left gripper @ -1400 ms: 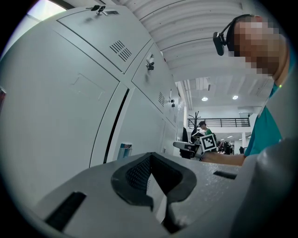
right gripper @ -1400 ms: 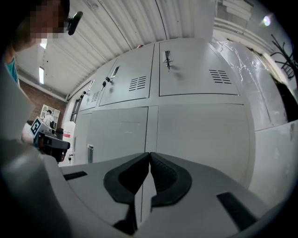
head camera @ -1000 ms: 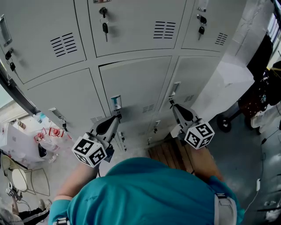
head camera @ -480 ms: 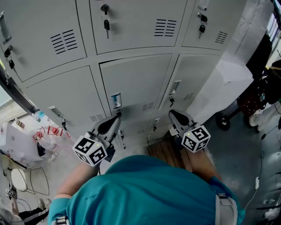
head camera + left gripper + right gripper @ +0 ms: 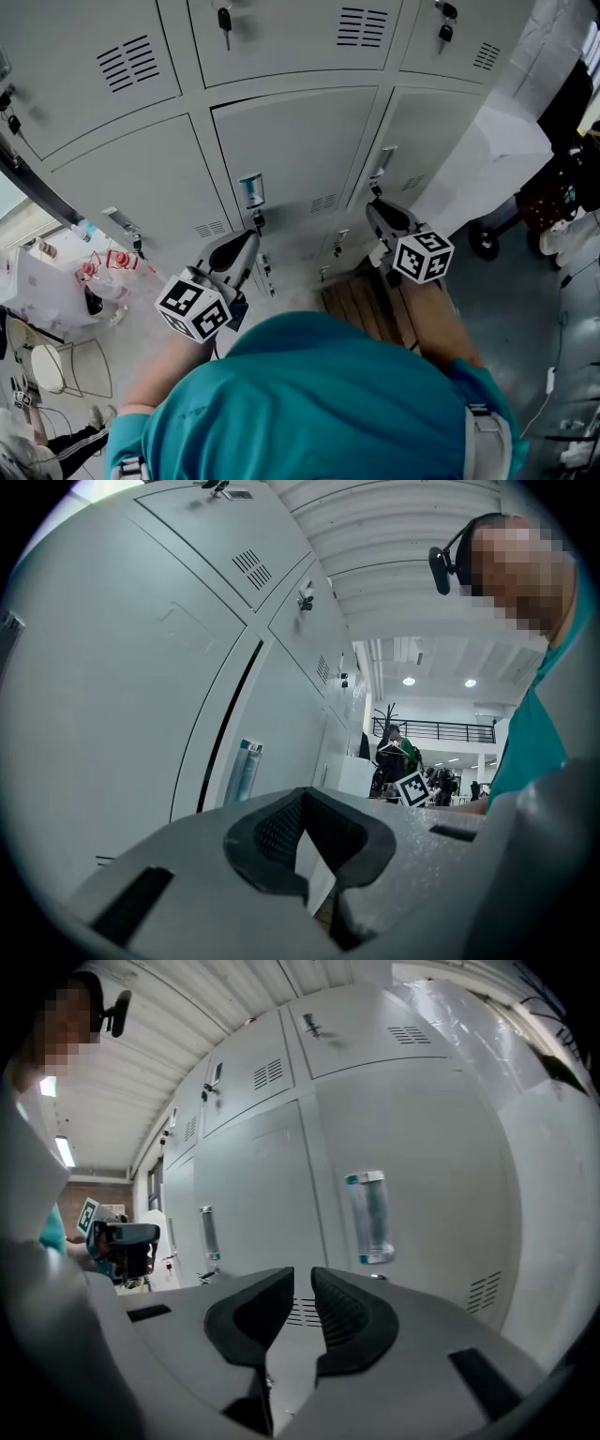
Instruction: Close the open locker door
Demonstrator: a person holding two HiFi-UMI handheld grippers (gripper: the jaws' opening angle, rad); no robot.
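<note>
The locker door [image 5: 292,155] is the middle one in the lower row of the grey bank, directly in front of the person. It lies almost flat with its neighbours, but a dark seam runs along its top and its handle side. In the left gripper view this seam is a black line just left of the clear handle [image 5: 242,771] with teal ends. Whether the door is latched I cannot tell. A small vent grille [image 5: 323,202] sits low on its face. The left gripper [image 5: 249,242] is just below that handle, its fingers together and empty. The right gripper [image 5: 377,210] is in front of the next door [image 5: 427,131] to the right, under that door's own handle. Its jaws have just been opening and now stand a little apart, with only grey door face visible through the gap. Below both grippers a wooden pallet [image 5: 361,317] lies on the floor. To the right the bank ends at a white side panel [image 5: 492,155], with a dark wheeled cart [image 5: 530,211] near it, and to the left there is small clutter [image 5: 89,281] on a low white surface
</note>
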